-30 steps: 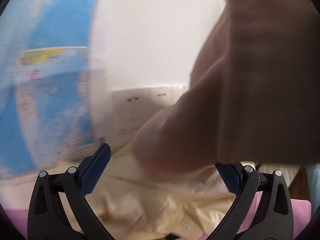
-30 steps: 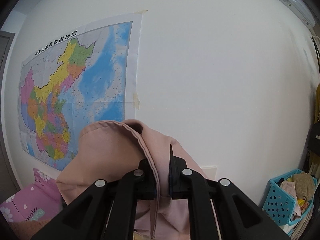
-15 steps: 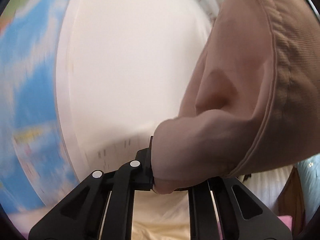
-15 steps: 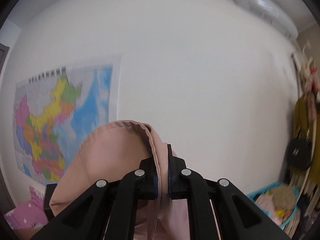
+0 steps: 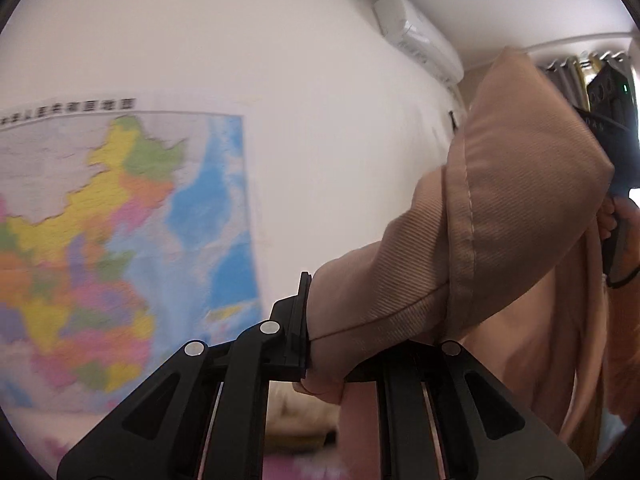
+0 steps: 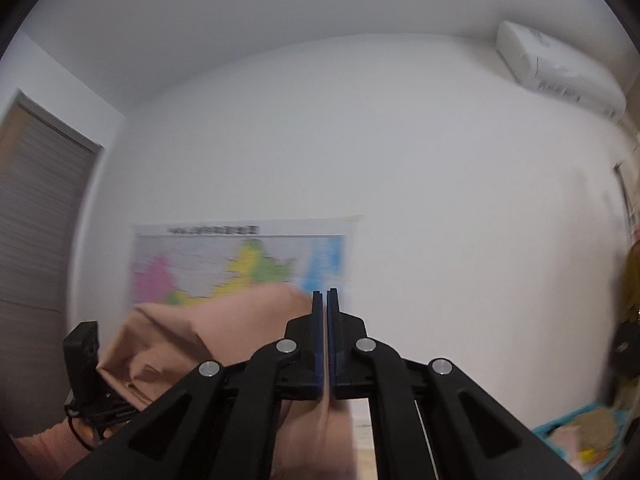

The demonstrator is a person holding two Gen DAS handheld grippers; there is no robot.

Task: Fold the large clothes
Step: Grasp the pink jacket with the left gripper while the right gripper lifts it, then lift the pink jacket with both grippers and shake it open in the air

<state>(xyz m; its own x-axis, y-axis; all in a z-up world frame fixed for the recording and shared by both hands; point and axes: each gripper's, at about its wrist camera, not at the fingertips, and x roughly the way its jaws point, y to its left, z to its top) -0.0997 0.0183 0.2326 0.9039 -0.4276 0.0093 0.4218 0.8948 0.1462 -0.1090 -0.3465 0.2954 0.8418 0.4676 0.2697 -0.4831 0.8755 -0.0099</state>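
Note:
A large dusty-pink garment (image 5: pixel 508 216) hangs in the air between both grippers. My left gripper (image 5: pixel 340 344) is shut on a bunched, seamed edge of it; the cloth covers the right finger and drapes off to the right. In the right wrist view my right gripper (image 6: pixel 325 340) is shut on a thin edge of the same garment (image 6: pixel 192 336), which sags to the left and hangs down below the pads. In the left wrist view a hand (image 5: pixel 608 216) holds the right tool behind the cloth. Both grippers point toward the wall.
A colourful wall map (image 5: pixel 120 240) hangs on the white wall, with an air conditioner (image 6: pixel 556 68) high at the right. A brown door (image 6: pixel 36 216) is at far left. A blue basket (image 6: pixel 580 436) of clothes sits low right. Cream bedding (image 5: pixel 296 412) lies below.
My left gripper went from wide open to shut on the garment's edge. Both grippers rose with the cloth and now look higher up the wall.

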